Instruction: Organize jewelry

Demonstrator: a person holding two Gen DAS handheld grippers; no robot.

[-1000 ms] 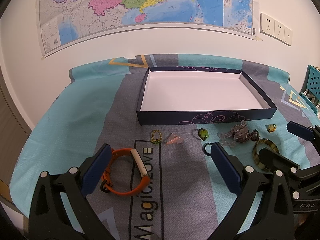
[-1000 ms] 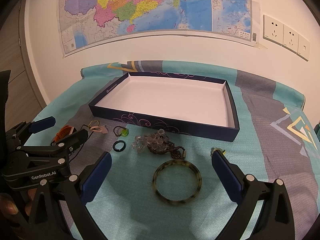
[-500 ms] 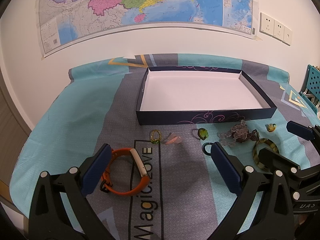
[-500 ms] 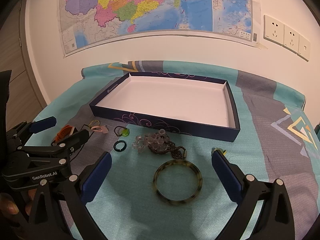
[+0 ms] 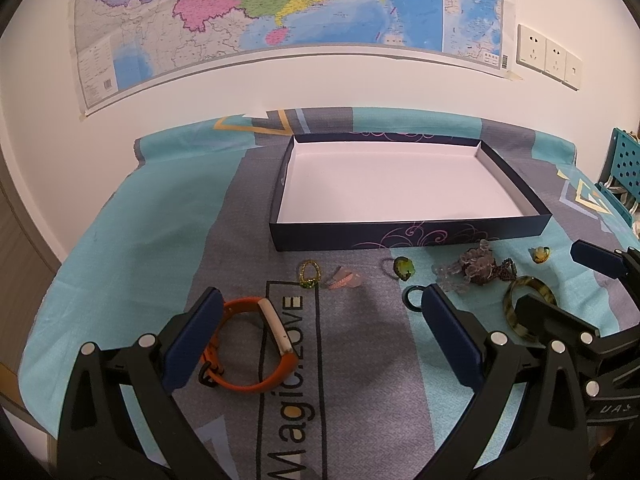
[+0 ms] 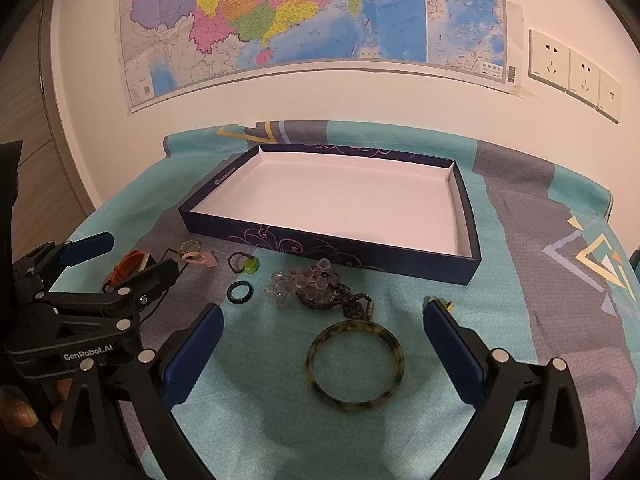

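Note:
An empty navy box (image 5: 400, 235) with a white floor stands on the patterned cloth. Jewelry lies in a row in front of it: an orange band (image 5: 248, 384), a gold-green ring (image 5: 310, 274), a pink piece (image 5: 344, 280), a green-stone ring (image 5: 402, 267), a dark ring (image 6: 230, 293), a bead cluster (image 6: 316, 288), a tortoiseshell bangle (image 6: 312, 364) and a small yellow ring (image 5: 540, 255). My left gripper (image 5: 320, 294) hangs open just before the orange band. My right gripper (image 6: 322, 312) hangs open over the bangle. Both hold nothing.
The teal and grey cloth (image 5: 140, 240) covers the table up to the white wall, which carries a map (image 5: 280, 8) and sockets (image 6: 576, 72). A teal perforated rack (image 5: 624, 168) stands at the far right. A hand (image 6: 16, 412) holds the left gripper.

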